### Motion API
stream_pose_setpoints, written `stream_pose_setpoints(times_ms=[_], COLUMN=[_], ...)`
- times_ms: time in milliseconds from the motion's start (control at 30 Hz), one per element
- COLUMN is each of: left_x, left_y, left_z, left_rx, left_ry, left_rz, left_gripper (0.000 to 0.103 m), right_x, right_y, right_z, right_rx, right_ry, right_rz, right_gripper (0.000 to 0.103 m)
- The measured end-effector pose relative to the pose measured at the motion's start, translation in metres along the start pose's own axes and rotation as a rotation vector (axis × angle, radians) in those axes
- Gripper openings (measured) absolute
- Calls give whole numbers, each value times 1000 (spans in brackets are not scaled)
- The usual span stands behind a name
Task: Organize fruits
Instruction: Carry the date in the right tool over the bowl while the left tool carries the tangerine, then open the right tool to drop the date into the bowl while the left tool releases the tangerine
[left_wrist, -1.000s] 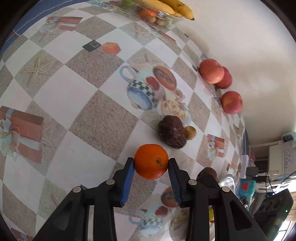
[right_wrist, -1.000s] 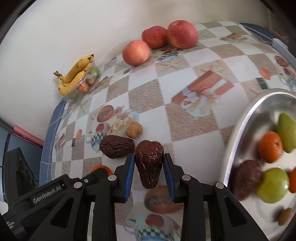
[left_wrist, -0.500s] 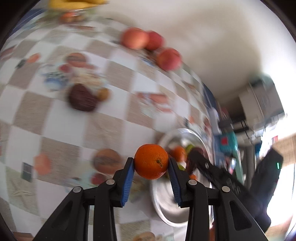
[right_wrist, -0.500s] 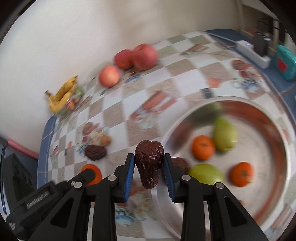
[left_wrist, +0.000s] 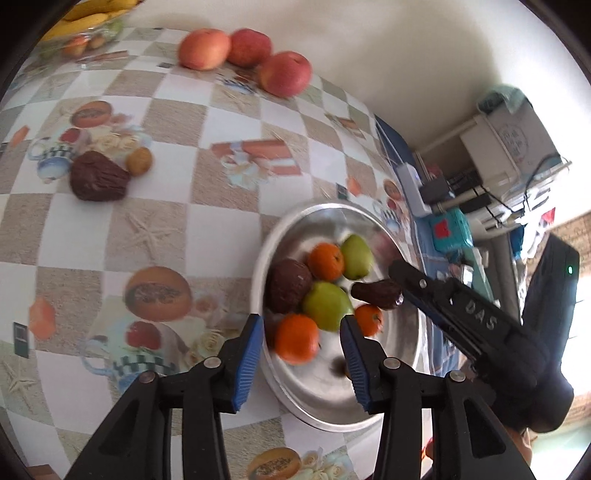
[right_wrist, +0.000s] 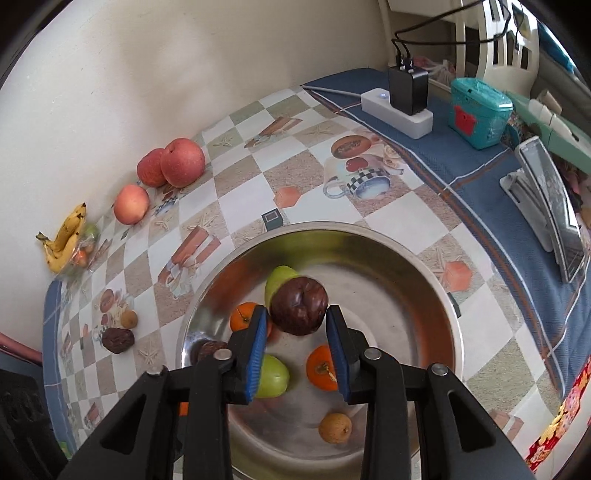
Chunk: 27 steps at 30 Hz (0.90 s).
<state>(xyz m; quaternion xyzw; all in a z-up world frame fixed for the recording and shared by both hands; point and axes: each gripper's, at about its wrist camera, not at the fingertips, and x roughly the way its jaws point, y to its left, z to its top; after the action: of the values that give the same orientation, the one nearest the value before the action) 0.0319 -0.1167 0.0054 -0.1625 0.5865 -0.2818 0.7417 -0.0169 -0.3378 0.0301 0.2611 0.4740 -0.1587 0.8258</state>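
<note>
A round metal bowl (left_wrist: 373, 402) (right_wrist: 417, 291) holds oranges, green pears, a dark brown fruit (left_wrist: 288, 284) and a small tan fruit (right_wrist: 334, 427). My left gripper (left_wrist: 302, 345) is open above the bowl's near rim, with an orange (left_wrist: 296, 343) blurred between its jaws, free of the pads. My right gripper (right_wrist: 296, 332) is open over the bowl. A dark brown date (right_wrist: 299, 305) (left_wrist: 376, 293) sits just ahead of its fingertips, free of the pads. A second dark date (left_wrist: 98, 177) (right_wrist: 117, 340) and a small tan fruit (left_wrist: 139, 161) lie on the table.
Three red apples (left_wrist: 243, 55) (right_wrist: 170, 166) and a bunch of bananas (right_wrist: 64, 236) lie by the wall. A power strip with charger (right_wrist: 402, 103), a teal box (right_wrist: 478, 110) and a phone on a stand (right_wrist: 554, 206) sit at the table's right.
Both grippers moved over the bowl and opened. The left one let go of the orange and the right one let go of the date, both now dropping into the bowl.
</note>
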Motion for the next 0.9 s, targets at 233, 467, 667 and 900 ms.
stream_pose_setpoints(times_ms=[233, 467, 667, 900], left_x=[-13, -37, -62, -82], left_y=[35, 82, 116, 132], left_z=[12, 21, 21, 25], left_rx=[-99, -244, -354, -370], left_ry=[-43, -116, -181, -224], left_rz=[132, 250, 332, 399], left_gripper=[69, 81, 85, 90], right_x=[4, 9, 14, 20], right_y=[14, 40, 71, 112], right_z=[-4, -12, -24, -38], right_rx=[-34, -116, -194, -260], right_ry=[18, 39, 56, 77], right_rz=[15, 30, 56, 102], right_gripper=[36, 37, 40, 41])
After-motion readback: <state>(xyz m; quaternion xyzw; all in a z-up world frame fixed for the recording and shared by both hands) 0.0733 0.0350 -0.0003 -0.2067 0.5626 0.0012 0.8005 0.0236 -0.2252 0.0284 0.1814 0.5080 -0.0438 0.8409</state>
